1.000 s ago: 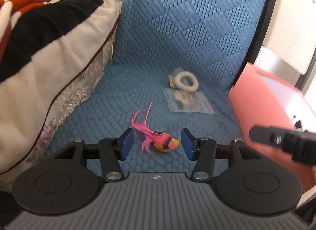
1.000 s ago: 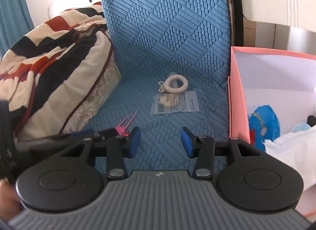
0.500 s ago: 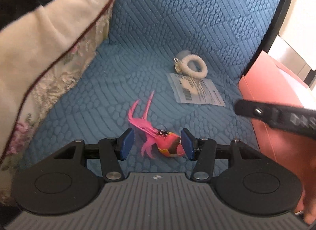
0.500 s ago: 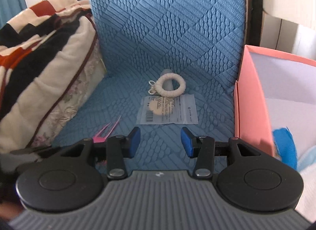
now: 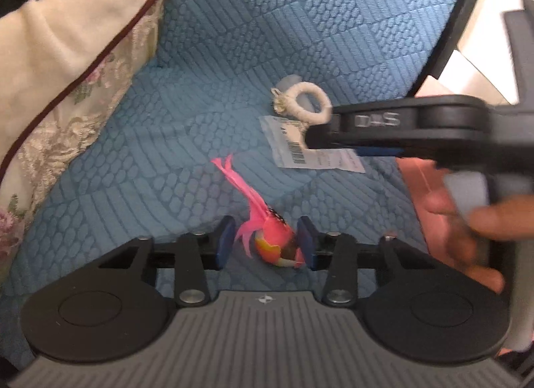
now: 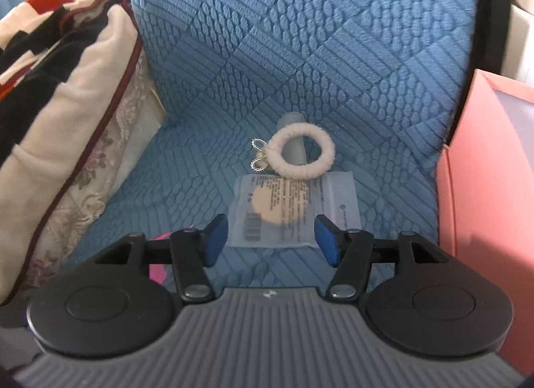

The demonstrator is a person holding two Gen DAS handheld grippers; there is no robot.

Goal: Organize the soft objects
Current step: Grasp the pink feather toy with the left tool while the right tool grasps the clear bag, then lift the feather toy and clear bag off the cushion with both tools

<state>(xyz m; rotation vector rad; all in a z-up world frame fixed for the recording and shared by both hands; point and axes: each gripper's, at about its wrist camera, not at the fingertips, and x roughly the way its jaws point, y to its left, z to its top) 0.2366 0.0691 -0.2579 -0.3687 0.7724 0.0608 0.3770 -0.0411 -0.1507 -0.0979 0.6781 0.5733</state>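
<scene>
Looking at the left tool (image 5: 263, 243), its blue pads sit either side of the little pink feathered bird toy (image 5: 275, 241), partly closed. The right pad looks like it's touching the bird's body, while the left one has a gap with only feathers in it, so I'd call it not clamped yet. The bird lies on the blue quilted seat cushion (image 5: 187, 161) with its tail feathers fanning away from the tool, which is probably why the tool comes in low from the head end: the body is the only solid bit to pinch.

The right tool (image 6: 272, 238) is spread wide and holds nothing. It hangs just over the near edge of the clear plastic packet (image 6: 293, 208), which lies flat between its pads. The cream hair tie (image 6: 302, 149) sits just behind, overlapping the packet's far edge.

The pink box (image 6: 484, 171) stands right beside the seat on the right, so I'm guessing everything ends up in there. A thin, flat packet could be fiddly to lift.
</scene>
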